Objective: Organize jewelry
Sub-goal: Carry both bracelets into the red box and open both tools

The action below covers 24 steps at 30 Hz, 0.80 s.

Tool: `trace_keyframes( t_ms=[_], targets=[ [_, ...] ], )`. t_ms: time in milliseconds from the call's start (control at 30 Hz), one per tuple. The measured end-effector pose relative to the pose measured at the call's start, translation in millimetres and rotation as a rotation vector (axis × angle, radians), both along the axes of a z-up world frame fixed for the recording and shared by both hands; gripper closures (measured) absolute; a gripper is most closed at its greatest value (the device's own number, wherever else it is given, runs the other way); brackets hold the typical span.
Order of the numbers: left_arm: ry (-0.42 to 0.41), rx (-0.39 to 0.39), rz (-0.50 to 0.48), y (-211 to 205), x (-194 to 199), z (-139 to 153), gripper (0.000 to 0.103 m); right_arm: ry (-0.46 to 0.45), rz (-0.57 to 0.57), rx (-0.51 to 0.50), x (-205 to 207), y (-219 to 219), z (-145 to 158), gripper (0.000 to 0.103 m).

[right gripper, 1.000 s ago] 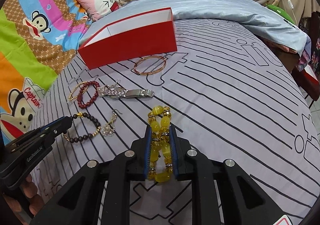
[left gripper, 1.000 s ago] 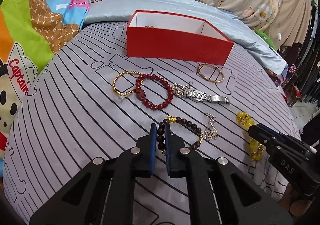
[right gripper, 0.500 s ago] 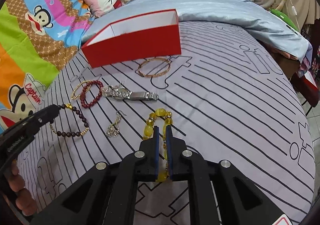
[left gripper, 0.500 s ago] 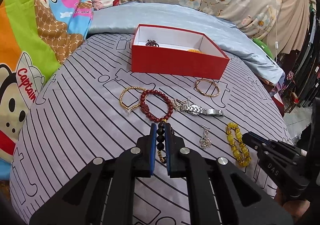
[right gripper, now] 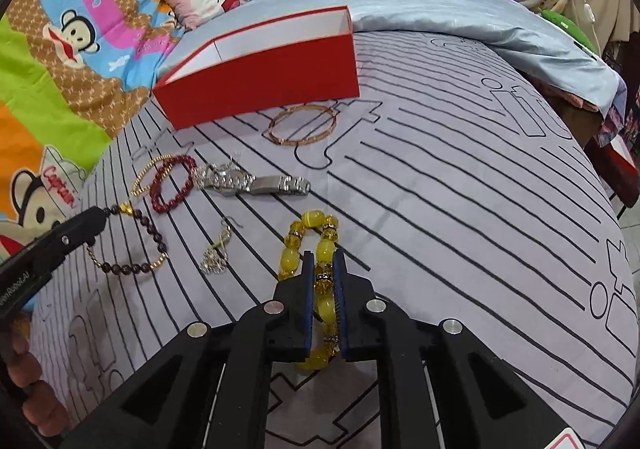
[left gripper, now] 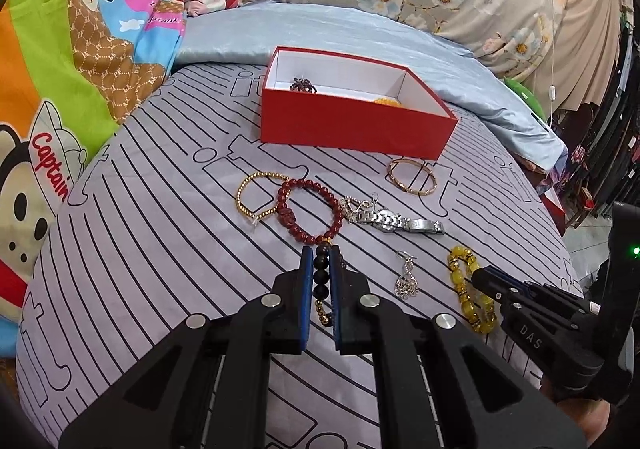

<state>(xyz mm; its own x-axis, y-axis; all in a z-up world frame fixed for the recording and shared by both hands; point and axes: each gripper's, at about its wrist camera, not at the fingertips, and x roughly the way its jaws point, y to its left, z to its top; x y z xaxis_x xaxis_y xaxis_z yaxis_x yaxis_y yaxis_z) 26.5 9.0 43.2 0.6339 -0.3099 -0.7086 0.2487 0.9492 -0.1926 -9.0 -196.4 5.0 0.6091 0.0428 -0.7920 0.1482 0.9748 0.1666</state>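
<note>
My left gripper [left gripper: 320, 254] is shut on a dark bead bracelet [left gripper: 321, 281] and holds it just above the striped bedsheet; the bracelet hangs from it in the right wrist view [right gripper: 132, 245]. My right gripper [right gripper: 320, 257] is shut on a yellow bead bracelet [right gripper: 316, 245], also seen in the left wrist view [left gripper: 468, 289]. An open red box [left gripper: 352, 125] with a white inside stands farther back and holds a small dark piece [left gripper: 303, 85] and something yellow [left gripper: 386, 101].
On the sheet lie a red bead bracelet [left gripper: 310, 209], a thin gold bead bracelet [left gripper: 252, 197], a silver watch [left gripper: 392, 219], a rose-gold bangle [left gripper: 412, 177] and a silver earring [left gripper: 406, 281]. Pillows and a blue quilt [left gripper: 360, 29] lie behind the box.
Both grippers have closed on their bracelets and lifted. The dark bracelet has come up off the sheet with the left gripper. The yellow bracelet is raised a little in the right gripper.
</note>
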Motion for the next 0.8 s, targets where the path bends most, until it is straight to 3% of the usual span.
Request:
trace_keyframes(
  t_ms=[400, 800],
  targets=[
    [-0.092, -0.042, -0.029, -3, 19, 58, 0.095, -0.163, 0.028, 0.034, 16, -5, 80, 0.092],
    [-0.231, -0.048, -0.053, -24, 111, 127, 0.095, -0.301, 0.094, 0.018, 106, -10, 153, 0.092]
  ],
)
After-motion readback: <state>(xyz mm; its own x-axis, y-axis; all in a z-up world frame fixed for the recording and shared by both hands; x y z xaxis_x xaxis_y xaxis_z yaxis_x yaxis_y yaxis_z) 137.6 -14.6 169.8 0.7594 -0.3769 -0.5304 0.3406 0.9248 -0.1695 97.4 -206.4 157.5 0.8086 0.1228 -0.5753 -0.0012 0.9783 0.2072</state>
